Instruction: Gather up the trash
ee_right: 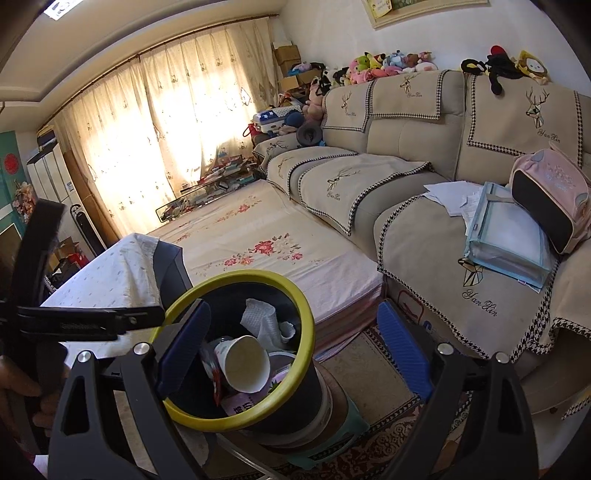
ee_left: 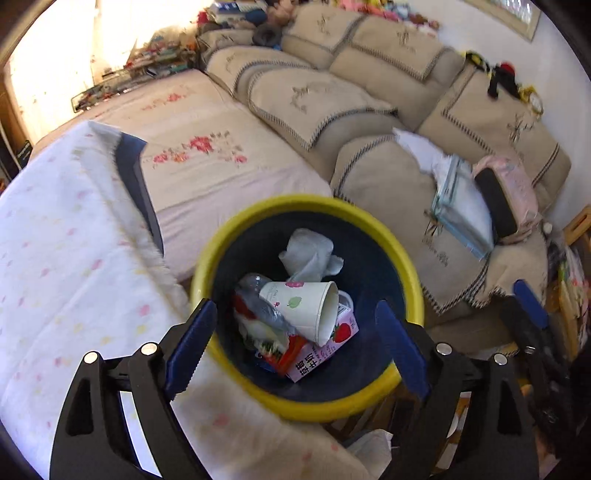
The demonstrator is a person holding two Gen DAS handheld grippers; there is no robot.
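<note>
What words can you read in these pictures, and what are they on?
"Yan Xin": sofa cover, under a stitched deer head.
"草莓": pink carton in the bin; its smaller print is blurred.
Paper cup: tiny print, unreadable.
Wall picture: too small to read.

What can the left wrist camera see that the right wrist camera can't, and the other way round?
Only the left wrist view shows the crushed plastic bottle in the bin and the strawberry print on the pink carton. Only the right wrist view shows the sunlit curtains, the row of plush toys on the sofa back and the green stool under the bin. Both show the yellow-rimmed bin with a paper cup, crumpled tissue, the sofa and pink bag.
</note>
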